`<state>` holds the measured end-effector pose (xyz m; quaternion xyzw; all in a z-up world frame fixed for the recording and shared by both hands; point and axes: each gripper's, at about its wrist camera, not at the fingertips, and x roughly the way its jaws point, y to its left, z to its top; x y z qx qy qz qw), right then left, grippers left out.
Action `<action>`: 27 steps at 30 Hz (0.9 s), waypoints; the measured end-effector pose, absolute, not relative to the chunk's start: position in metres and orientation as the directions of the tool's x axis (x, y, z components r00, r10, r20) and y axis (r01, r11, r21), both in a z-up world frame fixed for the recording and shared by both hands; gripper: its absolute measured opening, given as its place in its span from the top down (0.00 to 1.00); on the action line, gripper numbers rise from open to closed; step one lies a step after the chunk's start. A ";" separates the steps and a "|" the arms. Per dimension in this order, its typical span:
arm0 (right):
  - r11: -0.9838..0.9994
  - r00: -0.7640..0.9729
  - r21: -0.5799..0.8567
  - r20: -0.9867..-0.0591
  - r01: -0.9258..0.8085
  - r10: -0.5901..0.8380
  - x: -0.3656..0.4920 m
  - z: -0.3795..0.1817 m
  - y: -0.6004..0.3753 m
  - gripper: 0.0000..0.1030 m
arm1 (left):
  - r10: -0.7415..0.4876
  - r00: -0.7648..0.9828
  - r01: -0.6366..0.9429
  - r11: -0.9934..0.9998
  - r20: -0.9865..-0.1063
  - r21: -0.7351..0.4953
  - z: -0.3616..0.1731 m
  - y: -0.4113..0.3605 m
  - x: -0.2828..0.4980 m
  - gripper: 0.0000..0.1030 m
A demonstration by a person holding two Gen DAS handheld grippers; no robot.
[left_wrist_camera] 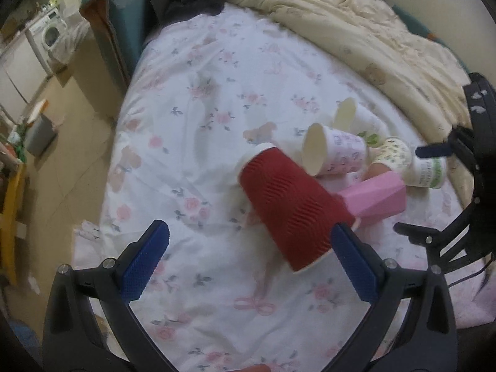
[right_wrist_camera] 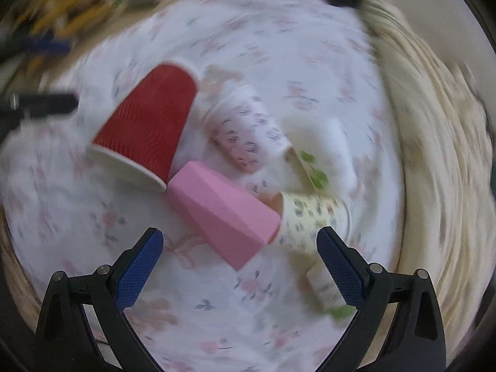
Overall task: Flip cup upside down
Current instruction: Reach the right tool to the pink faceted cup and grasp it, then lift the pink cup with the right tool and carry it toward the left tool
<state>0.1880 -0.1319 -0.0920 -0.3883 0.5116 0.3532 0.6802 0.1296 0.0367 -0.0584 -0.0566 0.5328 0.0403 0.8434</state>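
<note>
The red cup (left_wrist_camera: 291, 207) sits on the flowery bed sheet (left_wrist_camera: 217, 93), mouth down, a bit tilted. It touches the pink cup (left_wrist_camera: 376, 197), which lies on its side with other paper cups. The flip looks done for the red one. The left gripper (left_wrist_camera: 249, 266) is wide open and empty. The right gripper (right_wrist_camera: 240, 266) is open too. I can't read any words.

No legible txt, brand or no. is found. Green print on the white cup (left_wrist_camera: 429, 172) and purple marks on the patterned cup (left_wrist_camera: 336, 154) are too blurred.
</note>
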 end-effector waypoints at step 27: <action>0.049 0.263 -0.274 -0.951 -0.961 -0.164 0.169 -0.153 -0.093 0.35 | 0.077 0.359 -0.146 0.989 -0.930 0.026 -0.086 0.045 0.136 0.00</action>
